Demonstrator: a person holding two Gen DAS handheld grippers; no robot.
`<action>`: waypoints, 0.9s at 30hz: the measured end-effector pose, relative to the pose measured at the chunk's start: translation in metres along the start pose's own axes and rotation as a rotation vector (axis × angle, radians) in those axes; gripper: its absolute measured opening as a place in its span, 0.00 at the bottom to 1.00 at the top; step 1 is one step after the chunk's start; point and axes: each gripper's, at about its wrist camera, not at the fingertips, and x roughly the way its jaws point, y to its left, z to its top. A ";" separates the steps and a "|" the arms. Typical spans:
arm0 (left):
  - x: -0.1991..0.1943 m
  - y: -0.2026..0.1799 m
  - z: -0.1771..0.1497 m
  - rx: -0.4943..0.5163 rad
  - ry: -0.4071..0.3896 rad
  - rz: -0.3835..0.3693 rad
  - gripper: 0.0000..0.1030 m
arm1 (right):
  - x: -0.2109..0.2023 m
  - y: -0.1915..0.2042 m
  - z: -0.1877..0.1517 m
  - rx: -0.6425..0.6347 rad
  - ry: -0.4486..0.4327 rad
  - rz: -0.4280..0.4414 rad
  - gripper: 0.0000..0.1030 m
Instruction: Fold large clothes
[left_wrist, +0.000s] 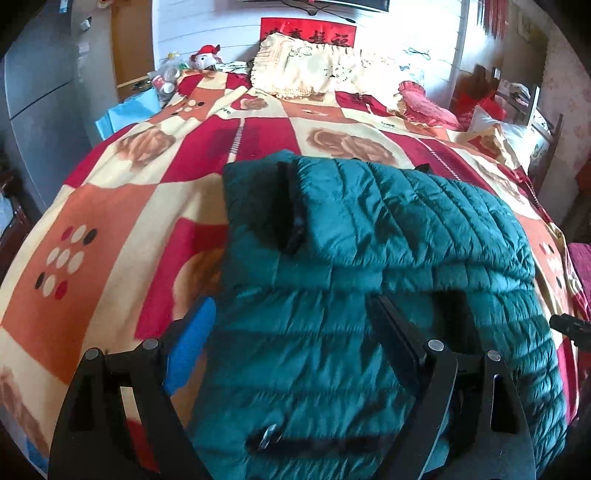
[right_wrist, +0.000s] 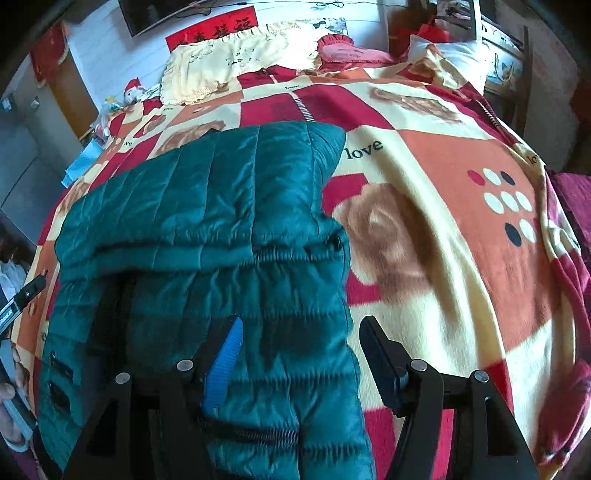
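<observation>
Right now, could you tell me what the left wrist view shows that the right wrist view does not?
Only the left wrist view shows the left gripper, open over the teal quilted jacket, straddling its left edge. Only the right wrist view shows the right gripper, open astride the jacket's right edge, and the word "love" on the blanket. Both show the jacket folded on the patterned blanket and the cream pillow.

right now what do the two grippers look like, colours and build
Both look alike: the left gripper and right gripper are matte black, with two flat angular fingers on triangular cut-out linkage arms joined by silver round pins. Each shows a ribbed blue pad on its left finger; the other finger looks all black. No cables visible.
</observation>
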 end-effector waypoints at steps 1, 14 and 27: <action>-0.003 0.002 -0.004 -0.003 0.000 0.002 0.84 | -0.001 0.000 -0.003 0.000 0.000 -0.002 0.61; -0.030 0.023 -0.041 -0.041 0.015 0.029 0.84 | -0.009 0.014 -0.026 -0.028 0.026 -0.031 0.61; -0.055 0.027 -0.080 -0.048 0.040 0.021 0.84 | -0.026 0.011 -0.066 -0.040 0.061 -0.032 0.65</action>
